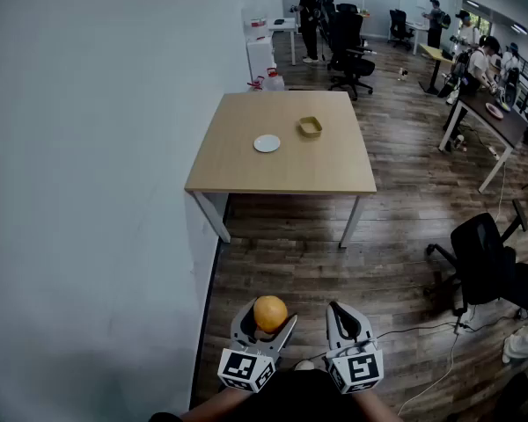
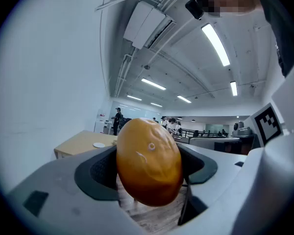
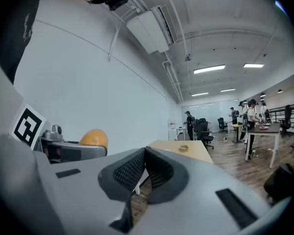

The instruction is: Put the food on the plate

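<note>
An orange, rounded piece of food sits between the jaws of my left gripper, which is shut on it near my body; it fills the left gripper view as the food. My right gripper hangs beside it with its jaws closed together and nothing in them; its pads meet. Far ahead stands a wooden table with a small white plate and a yellow bowl on it. The food also shows at the left of the right gripper view.
A white wall runs along the left, close to the table. A black office chair stands at the right with cables on the wood floor. Further desks, chairs and several people fill the back of the room.
</note>
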